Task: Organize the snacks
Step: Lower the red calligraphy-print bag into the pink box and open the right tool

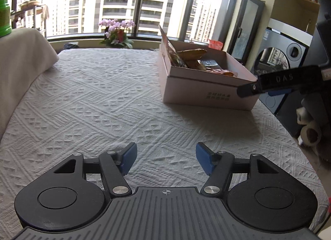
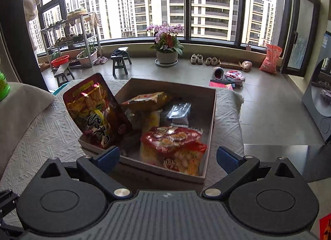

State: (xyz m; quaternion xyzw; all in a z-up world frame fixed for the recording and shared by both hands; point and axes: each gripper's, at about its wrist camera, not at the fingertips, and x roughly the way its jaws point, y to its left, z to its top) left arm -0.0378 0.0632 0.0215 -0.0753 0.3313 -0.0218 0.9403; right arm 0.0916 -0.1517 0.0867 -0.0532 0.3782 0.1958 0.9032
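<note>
The left gripper (image 1: 166, 158) hovers wide open and empty over the bare white cloth of the desk (image 1: 99, 99); the cardboard box (image 1: 209, 87) sits far right. From the right wrist, the box's inside shows: a tall dark snack bag (image 2: 93, 111) leaning upright on its left wall, a red packet (image 2: 175, 147) lying flat near the front. The right gripper (image 2: 168, 157) stands spread wide, holding nothing.

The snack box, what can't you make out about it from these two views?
- Box floor, right wrist view: covered by the snack bags.
- Its near wall, same view: hidden behind the right tool.
- Contents, left wrist view: mostly hidden by the near wall.
- Print on that wall: too small to read.
</note>
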